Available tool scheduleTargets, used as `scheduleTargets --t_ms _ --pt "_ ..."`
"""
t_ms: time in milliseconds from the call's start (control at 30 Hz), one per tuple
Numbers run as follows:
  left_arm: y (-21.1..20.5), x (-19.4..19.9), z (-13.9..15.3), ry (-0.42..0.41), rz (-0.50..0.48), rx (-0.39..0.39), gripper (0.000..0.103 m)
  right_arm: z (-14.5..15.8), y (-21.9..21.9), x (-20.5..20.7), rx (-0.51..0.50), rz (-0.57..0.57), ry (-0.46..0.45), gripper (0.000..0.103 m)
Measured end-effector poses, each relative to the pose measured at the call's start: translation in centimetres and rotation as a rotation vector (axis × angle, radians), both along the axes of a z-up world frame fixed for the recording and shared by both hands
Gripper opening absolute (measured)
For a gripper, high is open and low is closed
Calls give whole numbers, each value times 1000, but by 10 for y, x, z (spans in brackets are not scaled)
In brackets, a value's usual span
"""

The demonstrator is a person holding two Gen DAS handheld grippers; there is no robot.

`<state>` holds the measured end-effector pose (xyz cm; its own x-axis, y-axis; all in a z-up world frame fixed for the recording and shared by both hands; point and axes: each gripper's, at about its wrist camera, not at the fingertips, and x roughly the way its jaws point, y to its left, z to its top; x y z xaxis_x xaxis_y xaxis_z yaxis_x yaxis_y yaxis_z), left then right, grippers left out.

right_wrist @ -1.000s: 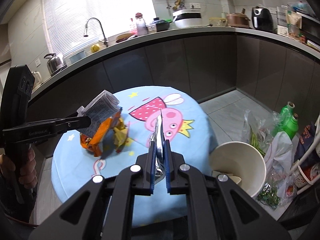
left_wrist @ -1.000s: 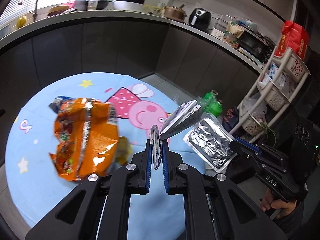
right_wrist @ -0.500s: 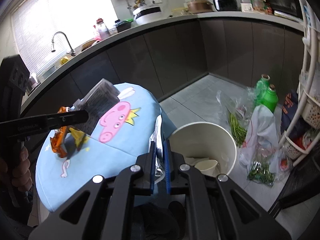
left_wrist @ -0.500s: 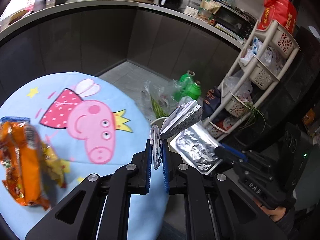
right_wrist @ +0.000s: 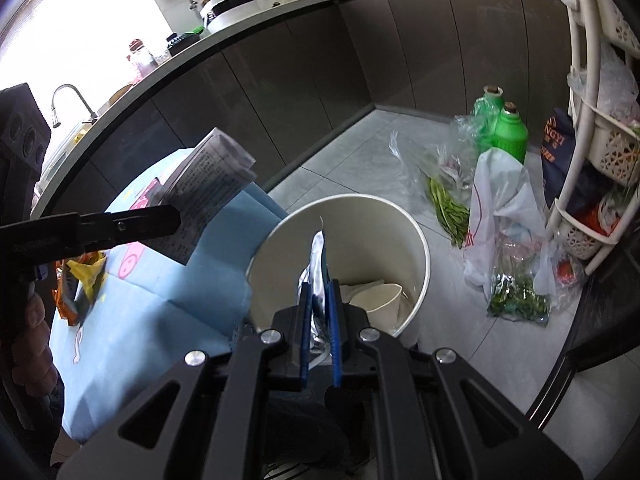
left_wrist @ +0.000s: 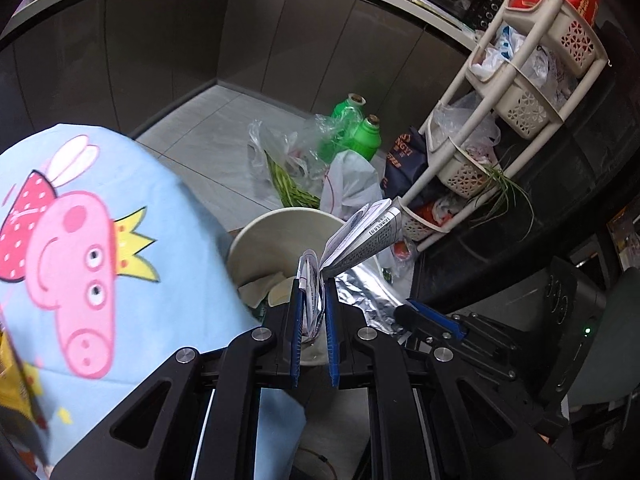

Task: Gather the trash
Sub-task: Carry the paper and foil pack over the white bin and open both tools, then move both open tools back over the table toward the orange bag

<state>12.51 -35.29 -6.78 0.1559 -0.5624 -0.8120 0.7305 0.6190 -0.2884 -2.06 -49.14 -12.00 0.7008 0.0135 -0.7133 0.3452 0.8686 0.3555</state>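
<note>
My left gripper (left_wrist: 313,280) is shut on a folded printed leaflet (left_wrist: 360,236), which sticks up over the near rim of a cream waste bin (left_wrist: 256,236) on the floor. The same leaflet (right_wrist: 208,184) shows in the right wrist view, held out past the table's edge. My right gripper (right_wrist: 320,284) is shut on a crumpled silver foil wrapper (right_wrist: 316,264), directly above the bin (right_wrist: 416,240). That foil (left_wrist: 360,296) also shows in the left wrist view, beside the leaflet. Paper scraps and a cup (right_wrist: 380,296) lie inside the bin.
A round table with a light-blue cartoon-pig cloth (left_wrist: 80,240) stands left of the bin, with an orange snack bag (right_wrist: 76,280) on it. Green bottles (right_wrist: 508,128), plastic bags with greens (right_wrist: 504,248) and a white basket rack (left_wrist: 520,92) crowd the floor beyond.
Both grippers swung from over the table to the right and downward, carrying leaflet and foil to the bin. The snack bag slid out of the left view.
</note>
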Motion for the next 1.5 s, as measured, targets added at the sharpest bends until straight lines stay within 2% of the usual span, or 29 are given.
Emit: scheduleTargets --t_ms 233,367,433,467,500,533,600,633,667,733,767,867,967,1233,1500 --pt "-27 6 -28 7 -35 49 13 -24 -6 13 21 -5 24 10" --pt "-33 10 -36 4 -38 62 18 -35 -6 19 13 5 43 10" --pt "-35 11 -39 4 -38 63 25 -40 -7 21 7 13 52 12" --pt "-36 12 -38 -5 -30 65 34 -40 -6 22 -5 14 54 13" --pt "-35 12 -37 -12 -24 56 42 -40 -5 22 -23 17 52 19" --pt "-35 12 -36 -17 -20 48 45 -40 -3 22 -33 21 50 23" --pt "-33 13 -30 -38 -4 29 57 -38 -2 21 -57 24 42 38" --pt "-31 14 -27 -51 8 20 61 -37 -1 20 -69 28 39 41" --pt "-30 13 -24 -60 20 14 70 -36 -1 19 -78 31 36 47" --pt "-27 14 -18 -71 41 -6 77 -33 -2 17 -99 28 29 59" --pt "-26 13 -15 -72 46 -14 80 -32 -2 17 -106 28 24 68" --pt "-23 13 -11 -85 71 -19 95 -28 -1 15 -112 41 12 84" --pt "-21 13 -9 -70 89 -20 94 -22 3 13 -117 53 4 99" --pt "-6 9 5 -82 123 -23 94 -6 10 11 -131 56 5 99" --pt "32 1 37 -104 204 -60 94 25 25 9 -141 83 -32 100"
